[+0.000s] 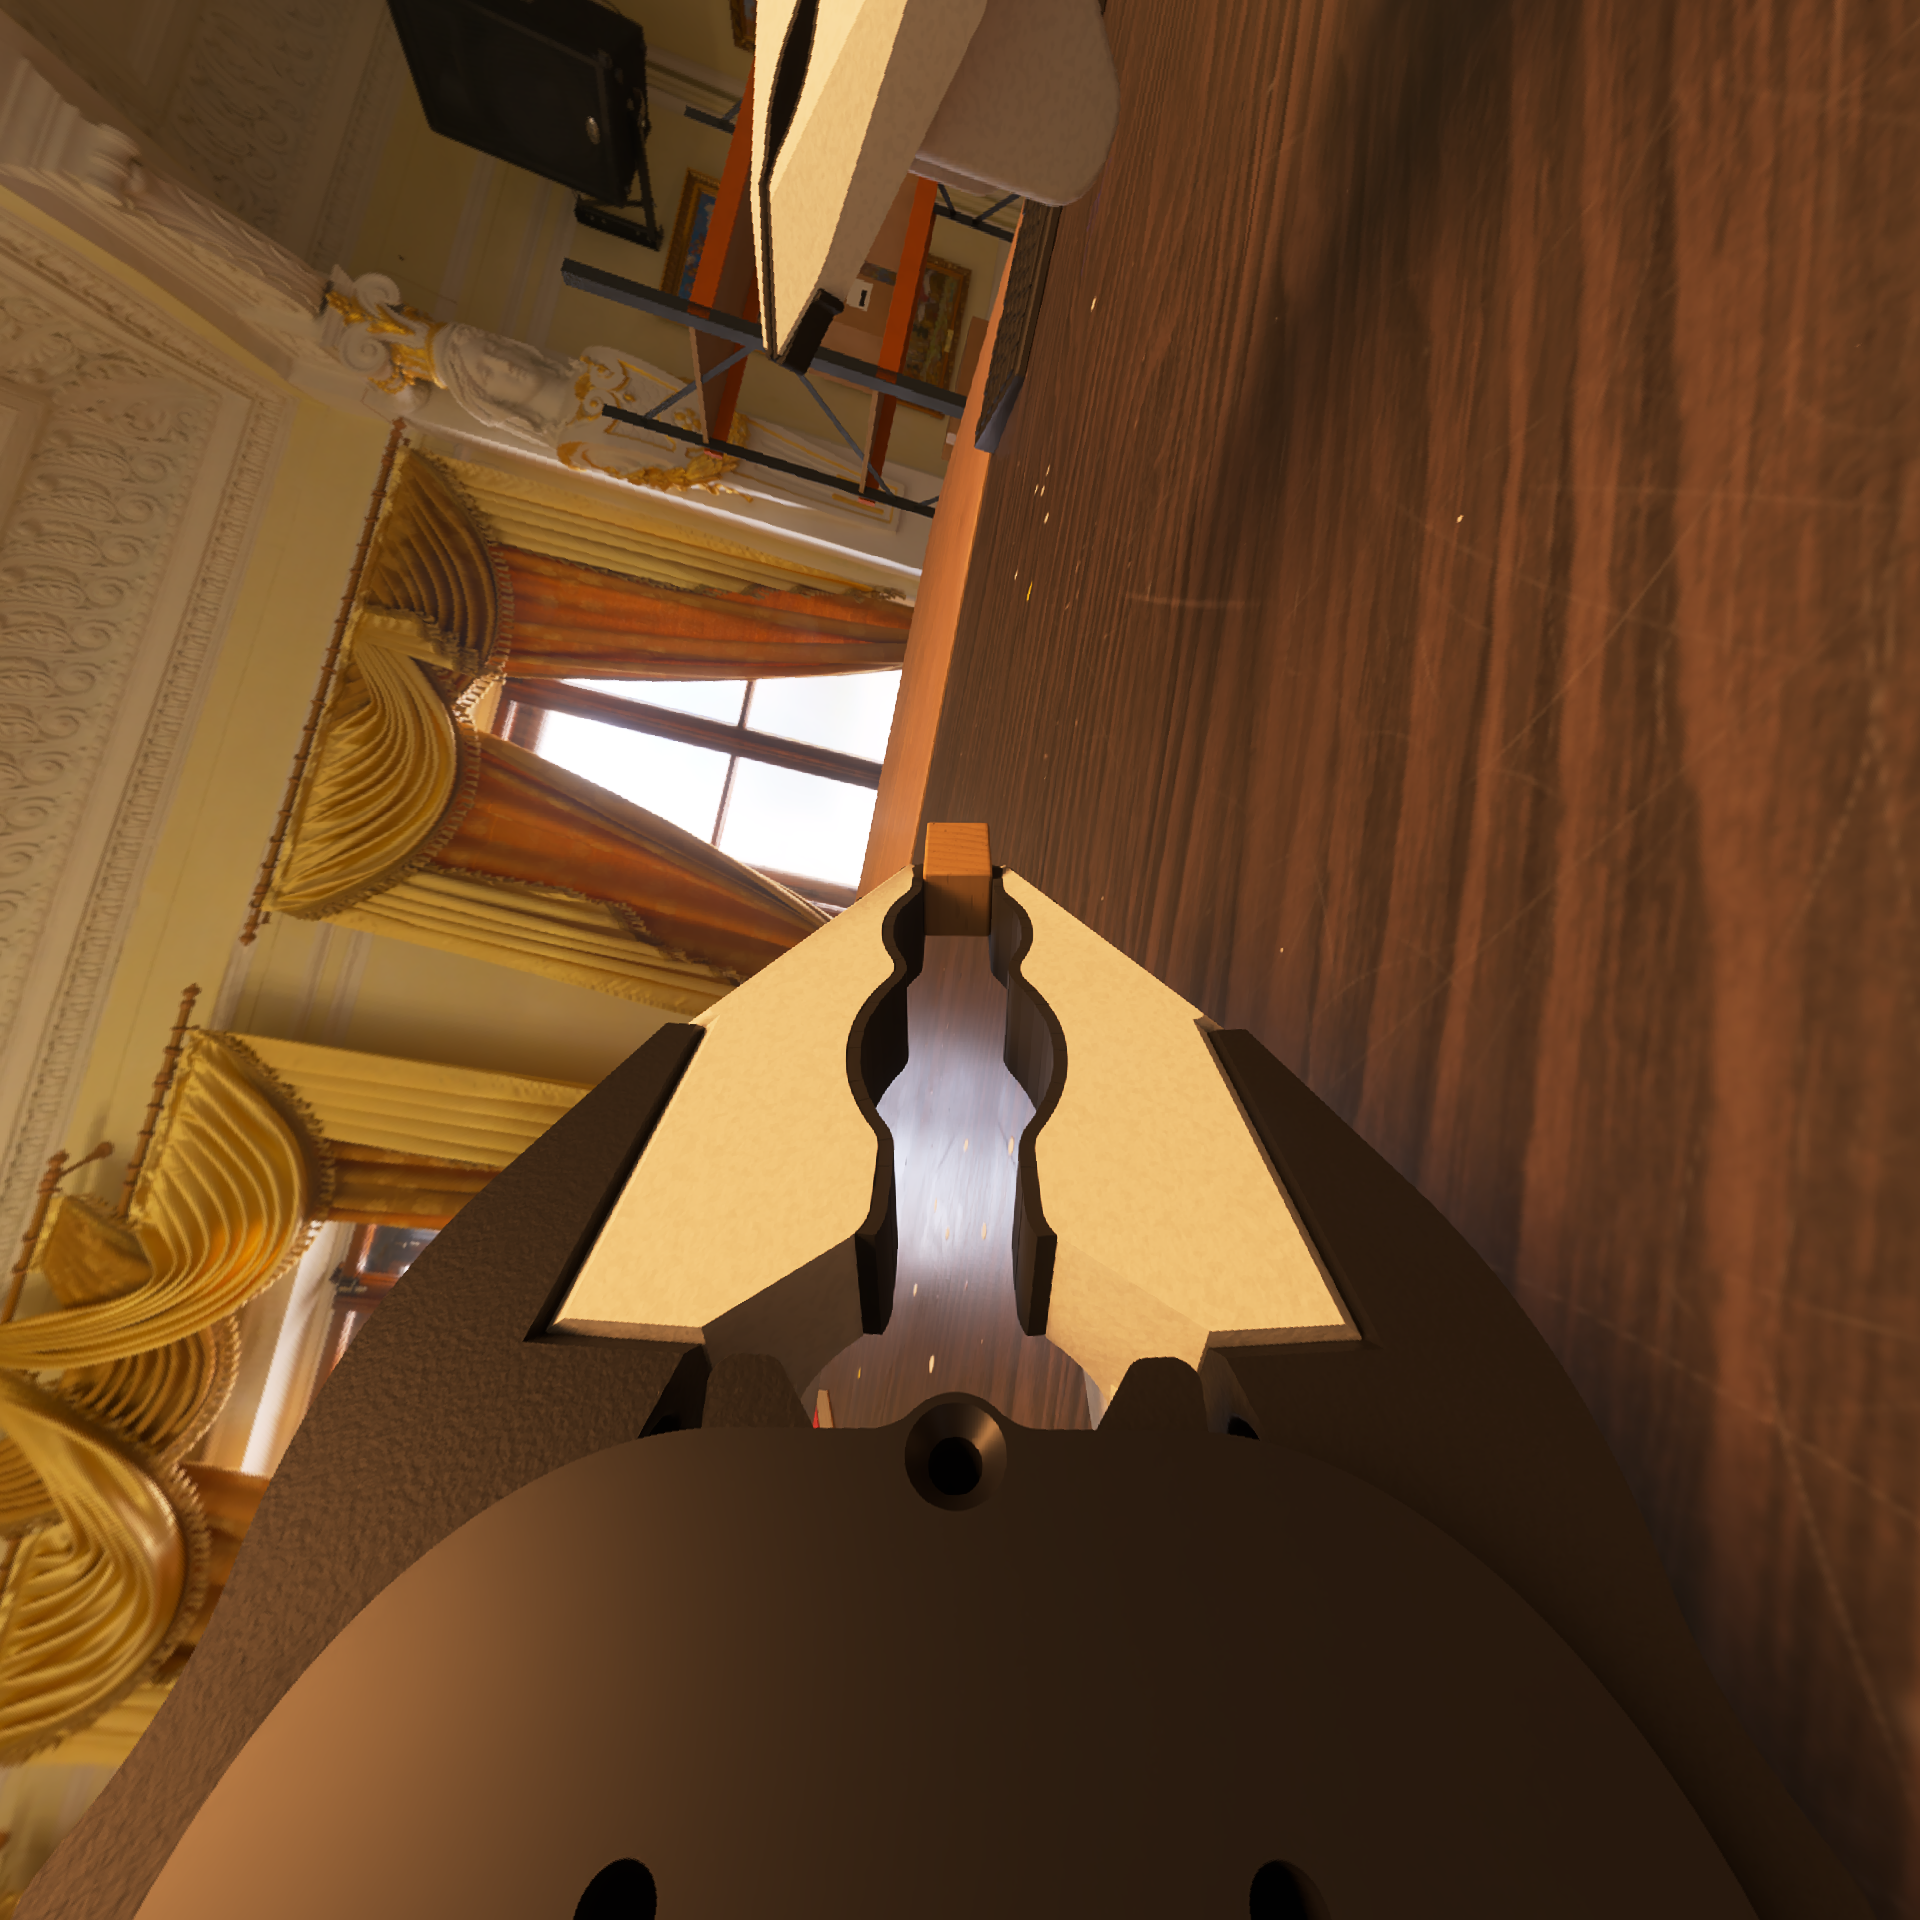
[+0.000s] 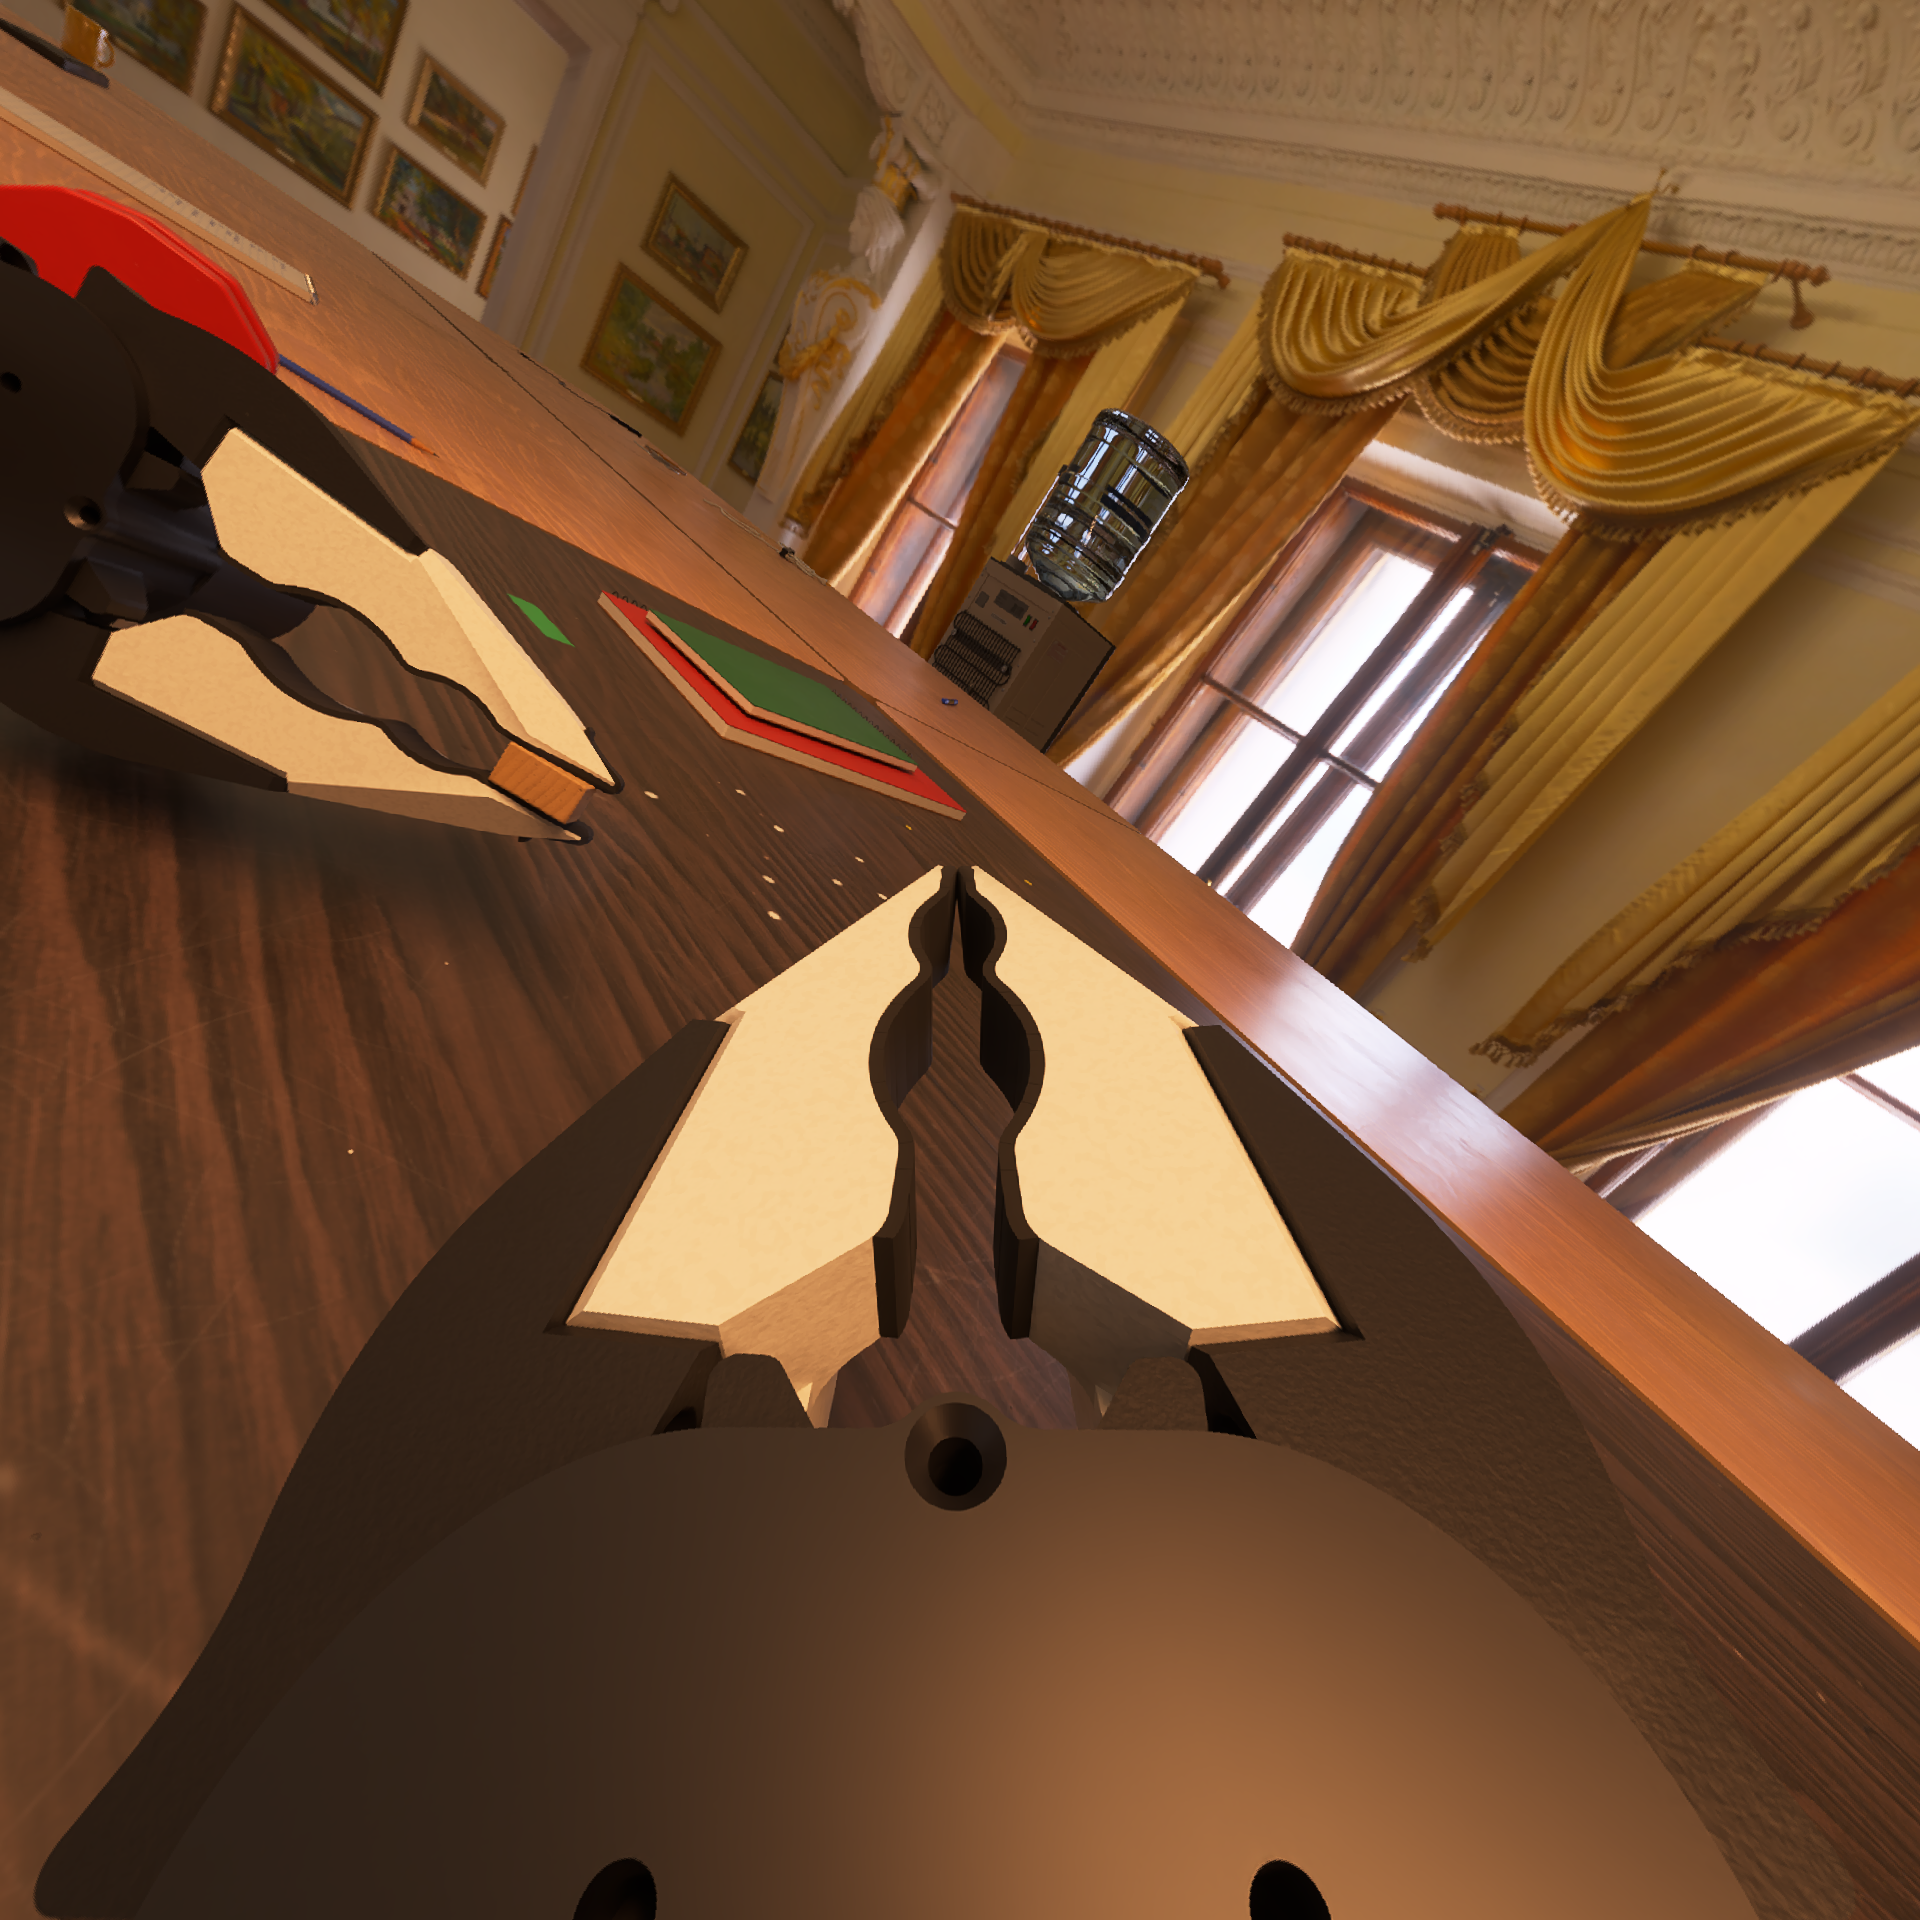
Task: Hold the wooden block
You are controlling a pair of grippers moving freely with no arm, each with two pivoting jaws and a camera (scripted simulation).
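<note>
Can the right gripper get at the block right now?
Probably not: the block is already pinched at the left gripper tips, and the right gripper is shut, though the table between looks clear.

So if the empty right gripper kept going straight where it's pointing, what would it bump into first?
Probably nothing soon: past the shut right gripper lies bare table, then its edge. The red and green board sits off to one side.

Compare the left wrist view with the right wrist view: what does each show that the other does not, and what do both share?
Only the left wrist view shows a black case. Only the right wrist view shows a water dispenser, framed paintings, stacked red and green boards and a red object. Both show the wooden block clamped in the left gripper, the right gripper, the table and gold curtains.
</note>
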